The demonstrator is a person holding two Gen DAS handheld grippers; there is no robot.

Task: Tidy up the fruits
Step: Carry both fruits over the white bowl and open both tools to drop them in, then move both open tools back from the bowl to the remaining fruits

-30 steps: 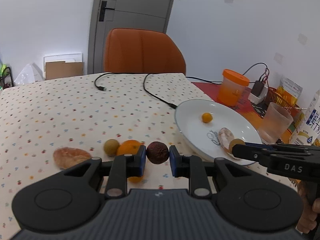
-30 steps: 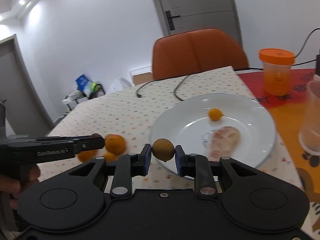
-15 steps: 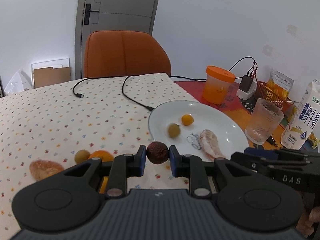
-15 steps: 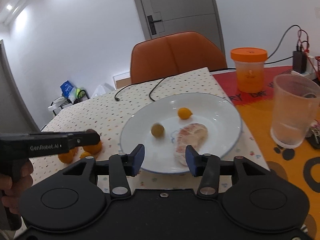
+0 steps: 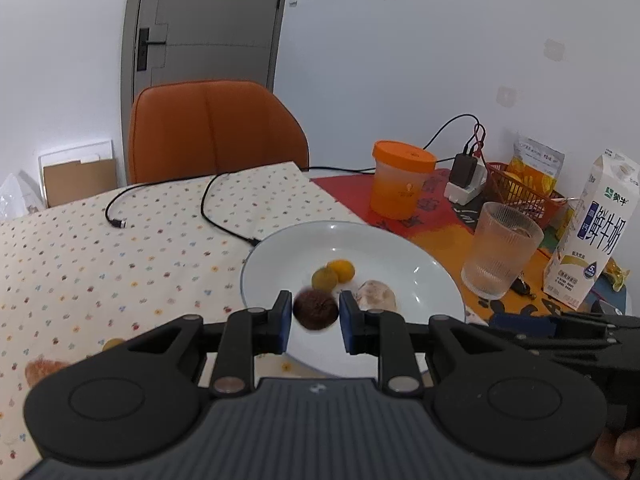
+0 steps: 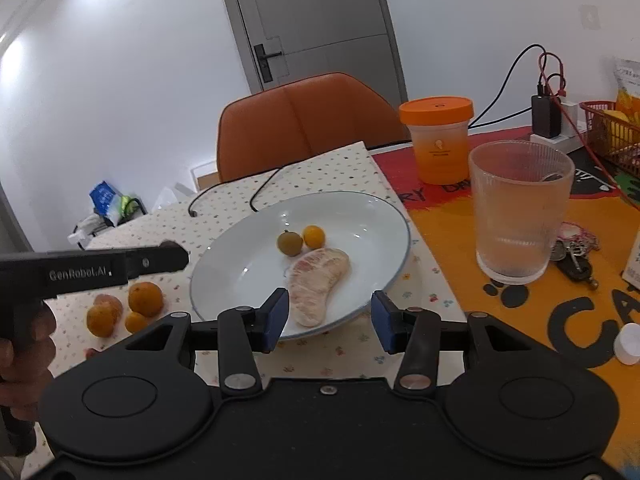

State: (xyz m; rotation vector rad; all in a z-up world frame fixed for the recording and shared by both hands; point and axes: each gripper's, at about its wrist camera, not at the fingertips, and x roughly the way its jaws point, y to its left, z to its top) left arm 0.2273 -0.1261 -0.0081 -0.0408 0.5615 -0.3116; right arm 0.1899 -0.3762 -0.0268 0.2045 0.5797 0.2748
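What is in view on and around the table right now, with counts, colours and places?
White round plate: 1, table centre.
Olive-green round fruit: 1, on plate.
Small orange kumquat: 1, on plate, touching it.
Pink peeled pomelo segment: 1, on plate.
Orange citrus fruits: 3, tablecloth left of plate.
Ribbed clear glass: 1, right of plate.
Orange-lidded tub: 1, behind plate.
Milk carton: 1, white-blue, far right.
Orange chair: 1, behind table.
Left tool: shut on dark brown wrinkled fruit, over plate.
Right tool: open, empty.

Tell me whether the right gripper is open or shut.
Open. The right gripper has its blue pads spread apart with nothing between them, above the near rim of the white plate; its jaws have just been opening.
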